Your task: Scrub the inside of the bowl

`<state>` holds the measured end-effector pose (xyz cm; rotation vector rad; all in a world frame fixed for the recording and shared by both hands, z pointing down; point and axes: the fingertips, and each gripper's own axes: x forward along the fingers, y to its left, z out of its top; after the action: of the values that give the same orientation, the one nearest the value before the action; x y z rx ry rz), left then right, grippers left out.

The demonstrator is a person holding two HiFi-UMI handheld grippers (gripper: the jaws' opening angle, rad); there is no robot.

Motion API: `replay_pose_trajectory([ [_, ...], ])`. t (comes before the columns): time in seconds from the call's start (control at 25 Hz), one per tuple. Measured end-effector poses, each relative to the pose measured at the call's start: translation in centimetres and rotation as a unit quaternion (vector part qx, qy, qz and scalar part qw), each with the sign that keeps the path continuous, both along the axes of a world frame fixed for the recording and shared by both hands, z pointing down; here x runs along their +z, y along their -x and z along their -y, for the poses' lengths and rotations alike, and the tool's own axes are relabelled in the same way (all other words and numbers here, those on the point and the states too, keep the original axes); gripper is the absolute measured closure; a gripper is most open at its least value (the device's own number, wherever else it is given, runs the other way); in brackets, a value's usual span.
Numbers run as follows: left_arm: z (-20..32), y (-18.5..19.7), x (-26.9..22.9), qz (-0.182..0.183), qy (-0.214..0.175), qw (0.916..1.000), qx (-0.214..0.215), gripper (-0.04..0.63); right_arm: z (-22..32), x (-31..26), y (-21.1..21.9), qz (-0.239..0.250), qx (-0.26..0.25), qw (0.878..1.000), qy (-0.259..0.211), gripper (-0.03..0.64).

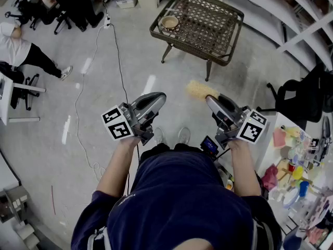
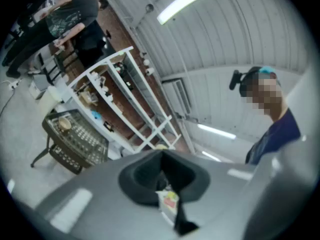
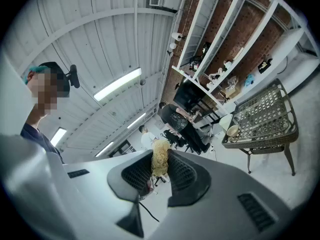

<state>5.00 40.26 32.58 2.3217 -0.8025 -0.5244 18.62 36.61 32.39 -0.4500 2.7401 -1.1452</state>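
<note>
The table [image 1: 229, 15] stands well ahead of me across open floor, with the bowl [image 1: 169, 22] near its left corner, so nothing is in reach yet. My worry is the table itself: it looks light and open-woven, and hard scrubbing could rock it or walk the bowl toward the edge. A cable [image 1: 120, 61] trails across the floor to the left of my path and could catch a foot. My left gripper [image 1: 158, 99] has its jaws closed together and carries nothing I can name. If it stays that way when I arrive, the bowl will have no brace and will likely spin or skate under the strokes. My right gripper [image 1: 210, 101] is clamped on the scrubber [image 1: 200, 90], a loose yellow fibre wad pinched by a narrow part. Pressing sideways against the bowl wall could drag it out of the jaws. From here I cannot see the bowl's inside well enough to judge what needs scrubbing. A small pale scrap [image 2: 169, 202] sits at the seam of my left jaws, and I cannot tell whether it is a label or something nipped.
</note>
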Motion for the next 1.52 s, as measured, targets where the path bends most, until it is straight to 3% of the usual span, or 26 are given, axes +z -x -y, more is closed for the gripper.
replay_pose_trajectory([
  [0.84,2.3,-3.4,-0.4,0.019,-0.003,0.9997,-0.016,0.591,3.0,0.4,-4.1,0.012,-0.003,1.0,0.004,0.54],
  [1.16,4.6,-1.9,0.8,0.011,0.007,0.9998,-0.016,0.591,5.1,1.2,-2.1,0.007,-0.009,1.0,0.013,0.54],
  [1.52,12.4,2.3,1.4,-0.003,0.003,1.0,0.006,0.591,11.7,1.1,1.8,-0.009,0.011,1.0,0.019,0.54],
])
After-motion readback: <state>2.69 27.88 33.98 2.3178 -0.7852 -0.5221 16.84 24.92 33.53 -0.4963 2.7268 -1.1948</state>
